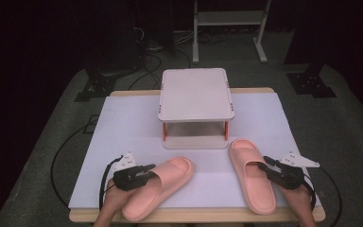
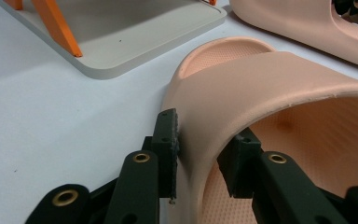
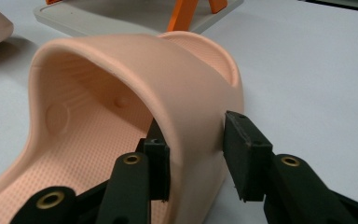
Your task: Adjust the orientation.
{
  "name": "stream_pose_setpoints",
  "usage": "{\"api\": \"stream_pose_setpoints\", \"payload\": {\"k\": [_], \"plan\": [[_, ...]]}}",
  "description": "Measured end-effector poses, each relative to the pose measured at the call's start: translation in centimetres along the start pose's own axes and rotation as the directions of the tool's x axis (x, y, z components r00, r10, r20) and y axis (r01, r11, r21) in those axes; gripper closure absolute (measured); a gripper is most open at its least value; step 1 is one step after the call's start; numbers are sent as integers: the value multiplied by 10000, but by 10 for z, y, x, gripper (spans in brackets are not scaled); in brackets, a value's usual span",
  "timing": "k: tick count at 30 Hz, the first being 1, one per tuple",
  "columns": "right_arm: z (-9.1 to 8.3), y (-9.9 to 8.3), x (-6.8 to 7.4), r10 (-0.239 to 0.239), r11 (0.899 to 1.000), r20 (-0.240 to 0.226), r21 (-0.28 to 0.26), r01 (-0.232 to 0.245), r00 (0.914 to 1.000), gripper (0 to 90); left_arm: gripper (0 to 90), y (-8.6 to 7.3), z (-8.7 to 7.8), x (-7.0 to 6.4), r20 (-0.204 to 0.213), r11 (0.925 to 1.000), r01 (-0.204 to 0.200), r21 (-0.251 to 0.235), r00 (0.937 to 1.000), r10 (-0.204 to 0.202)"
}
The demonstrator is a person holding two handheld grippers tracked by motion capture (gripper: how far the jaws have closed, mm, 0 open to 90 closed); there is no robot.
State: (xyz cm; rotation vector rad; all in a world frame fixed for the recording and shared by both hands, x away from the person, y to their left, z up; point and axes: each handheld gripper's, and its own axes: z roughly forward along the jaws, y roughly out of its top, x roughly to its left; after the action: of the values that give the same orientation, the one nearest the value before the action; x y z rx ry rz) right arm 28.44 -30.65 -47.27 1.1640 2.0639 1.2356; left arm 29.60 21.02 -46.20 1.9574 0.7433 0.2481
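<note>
Here, two pink slippers are laid on the white surface (image 1: 123, 123) in front of a small two-tier rack (image 1: 196, 92), the left slipper (image 1: 158, 187) angled, the right slipper (image 1: 252, 177) nearly straight. Each strap is straddled at its outer side: the left gripper (image 2: 199, 156) is pressed against the band, whereas a small gap is left beside one jaw of the right gripper (image 3: 195, 156). If lifted on so narrow a bite, the soft band could be bent and slipped out.
</note>
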Motion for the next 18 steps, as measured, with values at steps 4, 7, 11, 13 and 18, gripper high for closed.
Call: {"api": "stream_pose_setpoints", "payload": {"k": [4, 7, 11, 13, 18], "plan": [[-1, 0, 0, 45, 10000, -2, 3, -45, 10000, 663, 710, 0, -1, 0, -57, 10000, 24, -72, 10000, -24], [-2, 0, 0, 30, 10000, -11, 2, -30, 10000, 689, 710, 1, -3, 1, -58, 9998, 89, -196, 9999, -90], [-3, 1, 0, -25, 10000, 40, 17, 24, 10000, 728, 710, 1, -3, 0, -95, 9996, 151, -239, 9998, -153], [-3, 1, 1, -85, 9999, 78, 79, 84, 9999, 748, 711, 1, -3, 0, -124, 9997, 116, -200, 9999, -119], [-4, 2, 4, -237, 9996, -59, 133, 238, 9997, 790, 715, 1, -4, 0, -82, 9994, 161, -313, 9998, -164]]}}
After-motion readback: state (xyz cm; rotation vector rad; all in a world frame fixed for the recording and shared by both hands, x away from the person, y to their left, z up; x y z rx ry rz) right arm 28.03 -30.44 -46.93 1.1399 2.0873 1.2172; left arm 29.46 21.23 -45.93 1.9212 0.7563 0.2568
